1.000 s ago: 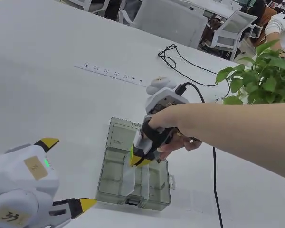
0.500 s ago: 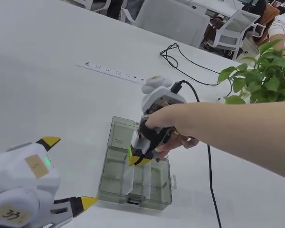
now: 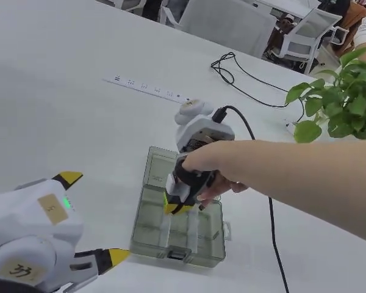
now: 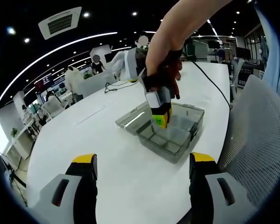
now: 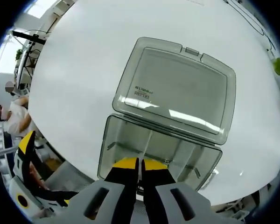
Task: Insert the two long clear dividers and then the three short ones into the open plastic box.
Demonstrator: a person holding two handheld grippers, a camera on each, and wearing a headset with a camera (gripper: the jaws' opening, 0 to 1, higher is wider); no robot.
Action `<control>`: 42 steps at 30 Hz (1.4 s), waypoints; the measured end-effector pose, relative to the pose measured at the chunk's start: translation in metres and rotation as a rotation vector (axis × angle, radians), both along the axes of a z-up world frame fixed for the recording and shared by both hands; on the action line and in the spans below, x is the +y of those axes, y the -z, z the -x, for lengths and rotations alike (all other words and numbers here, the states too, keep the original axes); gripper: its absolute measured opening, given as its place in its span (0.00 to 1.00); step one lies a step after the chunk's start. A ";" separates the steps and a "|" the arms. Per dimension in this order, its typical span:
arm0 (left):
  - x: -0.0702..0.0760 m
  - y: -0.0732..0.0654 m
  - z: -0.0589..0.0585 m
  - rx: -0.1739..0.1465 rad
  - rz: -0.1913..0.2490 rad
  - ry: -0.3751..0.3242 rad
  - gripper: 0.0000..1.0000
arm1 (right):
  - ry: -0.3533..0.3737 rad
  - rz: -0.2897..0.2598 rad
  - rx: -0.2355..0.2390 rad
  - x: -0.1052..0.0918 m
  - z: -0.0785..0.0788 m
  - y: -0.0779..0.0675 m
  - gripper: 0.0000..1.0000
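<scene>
So the person is working over the open plastic box (image 3: 151,248), which is sitting on the white table (image 3: 61,122) with its lid (image 3: 160,166) folded flat out behind it. The right gripper (image 3: 178,207) is reaching straight down into the left part of the box. In the right gripper view its yellow-tipped jaws are squeezing almost fully together, and I'm reading the thin pale line between them as the top edge of a clear divider (image 3: 165,229) that it's pinching and pressing down into place. A second divider (image 3: 192,233) is standing just beside it, to the right, running front to hinge the same way.

The left gripper (image 3: 93,218) is hanging out low at the near edge of the table, jaws spread wide, carrying nothing.

Progress-wise, I'm guessing these are the first two pieces going in, one seated and one being seated right now. I honestly can't tell from here whether they're the long ones or the short ones. I'm not seeing any crosswise pieces between them yet, so the other three look like they're left to do.
</scene>
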State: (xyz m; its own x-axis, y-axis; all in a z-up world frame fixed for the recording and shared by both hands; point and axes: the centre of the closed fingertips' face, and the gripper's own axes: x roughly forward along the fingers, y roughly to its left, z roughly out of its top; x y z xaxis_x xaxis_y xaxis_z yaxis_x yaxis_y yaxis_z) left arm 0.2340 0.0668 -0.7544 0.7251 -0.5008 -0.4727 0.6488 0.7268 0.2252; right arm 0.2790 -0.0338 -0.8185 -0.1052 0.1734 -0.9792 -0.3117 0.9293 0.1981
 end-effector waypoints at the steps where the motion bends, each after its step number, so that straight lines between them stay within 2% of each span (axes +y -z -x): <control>1: 0.000 0.000 0.000 0.001 0.001 0.000 0.82 | 0.004 -0.002 0.001 0.000 -0.002 0.000 0.03; 10: -0.001 0.000 0.001 0.003 0.001 0.003 0.82 | -0.018 -0.014 -0.005 0.000 -0.006 0.000 0.04; 13: -0.001 0.000 0.001 0.004 -0.001 0.003 0.82 | -0.036 -0.045 0.006 0.002 -0.005 -0.003 0.06; 15: 0.000 0.000 0.000 0.003 -0.002 0.001 0.82 | -0.027 -0.056 0.019 0.003 -0.003 -0.004 0.12; 21: 0.000 0.000 0.000 0.002 -0.005 0.001 0.82 | -0.037 -0.073 0.001 0.003 -0.005 -0.003 0.25; 24: 0.000 0.001 0.000 0.002 -0.008 0.002 0.82 | -0.027 -0.105 0.012 0.007 -0.002 -0.004 0.29; 31: -0.001 0.002 0.001 0.006 -0.010 0.010 0.82 | -0.041 -0.134 -0.001 0.010 0.000 -0.006 0.45; 35: -0.001 0.003 0.001 0.006 -0.014 0.011 0.82 | -0.037 -0.173 -0.003 0.014 0.001 -0.008 0.54; 37: -0.002 0.003 0.001 0.007 -0.014 0.013 0.82 | -0.047 -0.203 -0.025 0.016 0.000 -0.010 0.58; 38: -0.002 0.003 0.001 0.007 -0.017 0.013 0.82 | -0.037 -0.196 -0.024 0.014 0.000 -0.011 0.60; 42: -0.002 0.003 0.002 0.008 -0.019 0.014 0.82 | -0.056 -0.230 -0.038 0.016 0.003 -0.012 0.68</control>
State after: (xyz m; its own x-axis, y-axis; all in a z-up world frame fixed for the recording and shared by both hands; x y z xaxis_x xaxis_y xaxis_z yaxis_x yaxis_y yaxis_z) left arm 0.2324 0.0647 -0.7576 0.7141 -0.5020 -0.4879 0.6609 0.7132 0.2334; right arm 0.2758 -0.0179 -0.8068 -0.0843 0.3870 -0.9182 -0.3727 0.8424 0.3892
